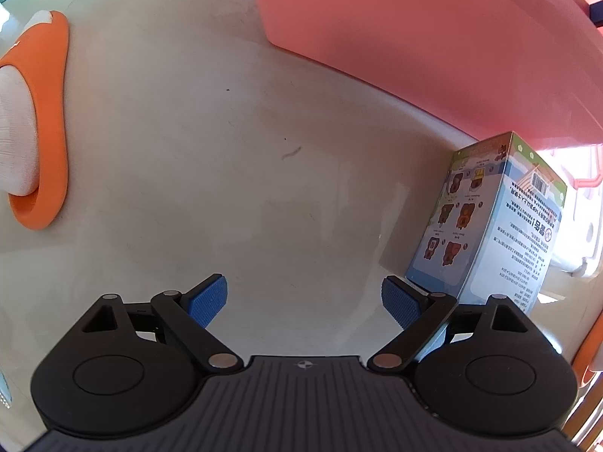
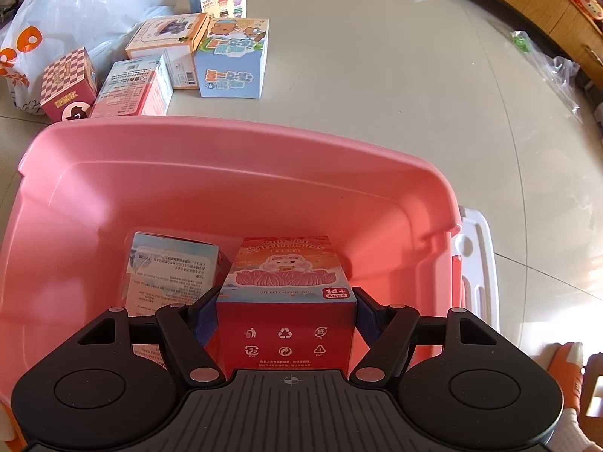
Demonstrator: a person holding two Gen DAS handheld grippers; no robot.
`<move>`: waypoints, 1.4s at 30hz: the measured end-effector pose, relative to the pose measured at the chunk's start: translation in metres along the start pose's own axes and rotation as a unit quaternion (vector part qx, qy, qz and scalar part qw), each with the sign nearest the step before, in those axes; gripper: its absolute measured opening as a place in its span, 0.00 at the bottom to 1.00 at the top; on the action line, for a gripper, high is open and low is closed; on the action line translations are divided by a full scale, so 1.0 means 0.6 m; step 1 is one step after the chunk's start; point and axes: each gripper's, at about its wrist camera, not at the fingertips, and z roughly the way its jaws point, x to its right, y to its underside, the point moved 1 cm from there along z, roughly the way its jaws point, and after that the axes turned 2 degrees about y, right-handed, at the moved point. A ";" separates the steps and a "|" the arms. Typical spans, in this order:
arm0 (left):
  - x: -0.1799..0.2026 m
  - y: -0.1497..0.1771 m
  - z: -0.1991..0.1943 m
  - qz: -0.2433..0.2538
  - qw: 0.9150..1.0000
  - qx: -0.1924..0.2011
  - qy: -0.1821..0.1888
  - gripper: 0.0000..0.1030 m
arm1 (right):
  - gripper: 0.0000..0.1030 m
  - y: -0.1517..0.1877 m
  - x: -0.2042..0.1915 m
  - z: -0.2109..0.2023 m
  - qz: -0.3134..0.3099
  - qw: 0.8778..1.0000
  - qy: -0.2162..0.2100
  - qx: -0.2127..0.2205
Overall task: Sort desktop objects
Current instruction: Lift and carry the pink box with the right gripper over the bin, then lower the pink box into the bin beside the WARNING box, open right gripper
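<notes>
My right gripper (image 2: 286, 314) is shut on a red toy box (image 2: 286, 275), its blue pads pressed to the box's two sides. It holds the box low inside the pink bin (image 2: 226, 132), beside a pale blue box (image 2: 169, 267) lying on the bin's bottom. My left gripper (image 1: 303, 295) points straight down at bare floor, open with nothing between its fingers. A blue and green printed box (image 1: 486, 218) stands upright just right of its right finger, near the pink bin's wall (image 1: 414, 37).
Several more toy boxes sit on the floor beyond the bin, among them a blue one (image 2: 231, 64) and a checkered red one (image 2: 68, 86), next to a white plastic bag (image 2: 86, 7). A white lid (image 2: 478, 263) leans at the bin's right. A person's orange slipper (image 1: 49, 113) is at left.
</notes>
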 end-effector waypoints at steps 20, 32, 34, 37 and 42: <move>-0.007 0.005 -0.017 0.001 1.000 -0.001 0.003 0.89 | 0.65 0.014 -0.002 0.007 -0.014 0.999 -0.016 -0.044; -0.016 0.005 -0.025 -0.002 1.000 -0.002 0.001 0.89 | 0.66 0.028 -0.028 0.016 -0.062 0.996 -0.011 -0.068; -0.018 0.005 -0.026 -0.003 1.000 -0.002 0.001 0.89 | 0.67 0.027 -0.030 0.017 -0.064 0.996 -0.008 -0.065; -0.020 0.005 -0.028 -0.002 1.000 -0.003 0.000 0.89 | 0.69 0.027 -0.036 0.020 -0.068 0.996 -0.004 -0.065; -0.024 0.004 -0.032 -0.005 1.000 -0.004 -0.001 0.89 | 0.72 0.032 -0.048 0.022 -0.083 0.994 -0.001 -0.070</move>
